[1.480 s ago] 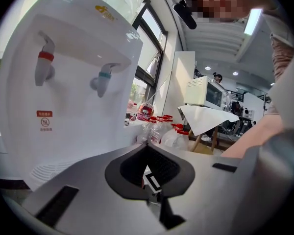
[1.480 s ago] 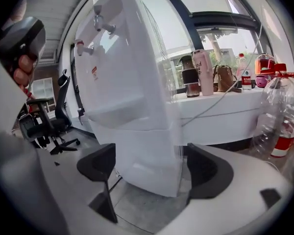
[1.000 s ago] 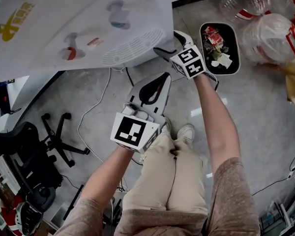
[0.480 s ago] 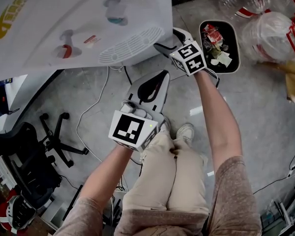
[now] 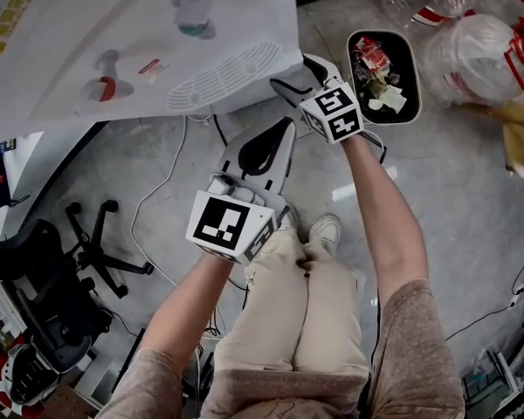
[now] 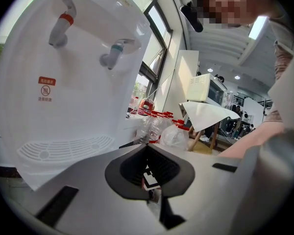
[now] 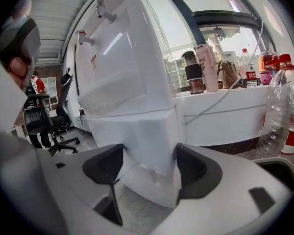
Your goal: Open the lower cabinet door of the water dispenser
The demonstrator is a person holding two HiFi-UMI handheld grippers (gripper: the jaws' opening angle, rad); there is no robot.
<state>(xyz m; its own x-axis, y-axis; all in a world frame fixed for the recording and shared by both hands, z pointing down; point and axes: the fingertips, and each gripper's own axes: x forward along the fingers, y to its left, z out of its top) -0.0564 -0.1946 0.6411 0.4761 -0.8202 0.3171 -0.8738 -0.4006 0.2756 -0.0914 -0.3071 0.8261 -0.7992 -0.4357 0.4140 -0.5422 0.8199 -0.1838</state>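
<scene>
The white water dispenser (image 5: 113, 42) fills the upper left of the head view, with its two taps (image 6: 110, 55) in the left gripper view. My right gripper (image 5: 288, 75) reaches under its right front corner. In the right gripper view, the right gripper (image 7: 149, 160) straddles the corner edge of the lower cabinet (image 7: 137, 131). Its jaws have just been closing, and both dark pads (image 7: 105, 165) now lie against the white edge. My left gripper (image 5: 288, 127) hangs lower and nearer me, away from the dispenser. It is shut with nothing held, its tips meeting (image 6: 148, 148).
A black bin of litter (image 5: 382, 77) stands right of the right gripper, with clear water bottles (image 5: 472, 51) beyond it. A black office chair (image 5: 87, 243) stands at the left and cables (image 5: 157, 199) run across the grey floor. Tumblers (image 7: 206, 67) stand on a sill.
The head view has drifted a little, so everything sits slightly higher in the picture. The right jaws have narrowed onto the cabinet's corner. The left gripper keeps its place.
</scene>
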